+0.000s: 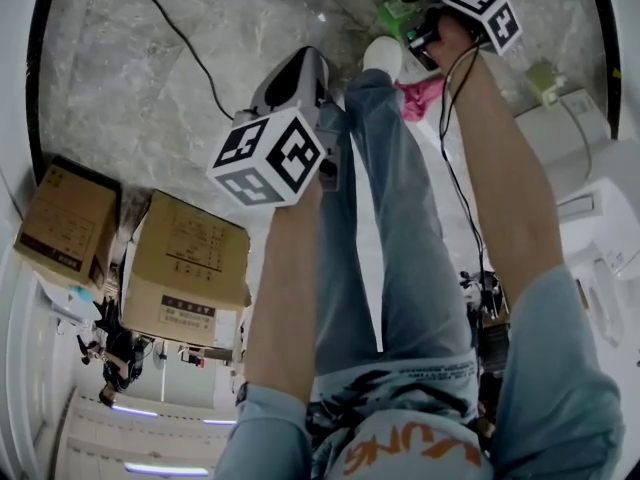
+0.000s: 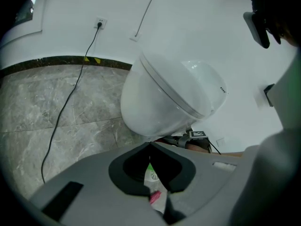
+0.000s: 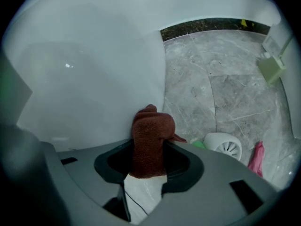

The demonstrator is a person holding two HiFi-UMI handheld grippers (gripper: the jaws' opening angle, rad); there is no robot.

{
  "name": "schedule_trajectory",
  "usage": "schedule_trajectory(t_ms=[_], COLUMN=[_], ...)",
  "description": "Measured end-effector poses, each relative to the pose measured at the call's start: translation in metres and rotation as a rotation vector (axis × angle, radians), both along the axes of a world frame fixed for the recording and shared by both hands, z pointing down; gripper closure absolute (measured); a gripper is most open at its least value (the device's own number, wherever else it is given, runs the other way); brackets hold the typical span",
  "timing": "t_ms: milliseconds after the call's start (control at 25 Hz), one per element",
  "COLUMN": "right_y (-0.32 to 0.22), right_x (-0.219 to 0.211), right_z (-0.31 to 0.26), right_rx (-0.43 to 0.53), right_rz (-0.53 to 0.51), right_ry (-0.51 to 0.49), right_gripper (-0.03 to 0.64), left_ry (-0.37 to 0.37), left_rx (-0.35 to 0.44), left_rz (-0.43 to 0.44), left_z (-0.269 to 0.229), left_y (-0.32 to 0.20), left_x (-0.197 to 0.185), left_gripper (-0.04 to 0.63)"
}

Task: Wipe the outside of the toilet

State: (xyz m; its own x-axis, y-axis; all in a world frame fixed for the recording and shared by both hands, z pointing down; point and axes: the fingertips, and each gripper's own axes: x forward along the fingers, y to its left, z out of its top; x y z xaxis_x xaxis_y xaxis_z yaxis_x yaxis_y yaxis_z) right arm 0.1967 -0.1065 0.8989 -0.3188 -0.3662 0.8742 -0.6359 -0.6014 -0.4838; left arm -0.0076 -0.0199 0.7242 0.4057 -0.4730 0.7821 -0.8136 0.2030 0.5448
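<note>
The white toilet (image 2: 174,98) fills the left gripper view, its bowl bulging over the grey marble floor. It also shows at the right edge of the head view as the toilet (image 1: 605,253). My right gripper (image 3: 149,150) is shut on a brown-red cloth (image 3: 150,138), and the cloth presses against the toilet's smooth white side (image 3: 84,79). In the head view the right gripper (image 1: 428,36) is far out ahead, low by the floor. My left gripper (image 2: 150,144) is shut with nothing in it and points at the bowl from a short distance; in the head view the left gripper (image 1: 305,68) hangs over the floor.
The person's jeans leg (image 1: 400,228) and white shoe (image 1: 383,56) stand between the grippers. A pink item (image 3: 256,159) and a pale green box (image 3: 270,67) lie on the floor. Two cardboard boxes (image 1: 70,223) (image 1: 190,268) sit left. A black cable (image 2: 70,98) runs to a wall socket.
</note>
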Motion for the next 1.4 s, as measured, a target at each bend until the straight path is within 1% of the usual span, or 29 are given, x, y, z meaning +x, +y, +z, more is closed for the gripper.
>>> schedule_trajectory(t_ms=[80,240,400,520,640,800,920,1040,1160,1240,1320,1400], right_y=[0.003,0.007,0.019,0.020,0.030,0.047,0.060,0.074,0.094,0.104,0.106,0.100], right_x=[-0.008,-0.022,-0.036,-0.054,-0.086,-0.135,-0.163,-0.186,-0.205,-0.216,-0.227,-0.235], right_z=[-0.003,-0.011,-0.021,-0.026,-0.031,-0.043,-0.057,-0.077,-0.104,-0.128,-0.158,-0.191], right_rx=[-0.001,0.005,0.002,0.008,0.004,-0.006,0.000,0.015,0.035,0.067,0.133,0.215], right_rz=[-0.051,-0.115,-0.141,-0.151,-0.174,-0.246,-0.285,-0.338,-0.453,-0.536,-0.592,-0.617], right_ry=[0.013,0.036,0.047,0.034,-0.038,-0.156,-0.203,-0.227,-0.227,-0.220,-0.218,-0.229], right_gripper=[0.449,0.446,0.445,0.445,0.445,0.443,0.445,0.445,0.445,0.445,0.445,0.446], left_ry=[-0.001,0.001,0.007,0.003,-0.005,-0.022,-0.031,-0.034,-0.036,-0.039,-0.044,-0.049], left_rx=[-0.002,0.002,0.002,0.011,0.018,0.034,0.046,0.064,0.085,0.095,0.105,0.120], left_rz=[-0.002,-0.001,-0.011,0.005,0.029,0.056,0.072,0.085,0.094,0.093,0.094,0.097], left_z=[0.000,-0.004,-0.011,-0.015,-0.021,-0.032,-0.040,-0.051,-0.066,-0.076,-0.087,-0.102], left_y=[0.005,0.013,0.023,0.023,0.025,0.024,0.021,0.016,0.011,0.009,0.006,0.002], left_x=[-0.007,-0.022,-0.035,-0.049,-0.065,-0.087,-0.101,-0.111,-0.117,-0.122,-0.126,-0.128], left_gripper=[0.594,0.594,0.594,0.594,0.594,0.593,0.594,0.594,0.594,0.594,0.594,0.594])
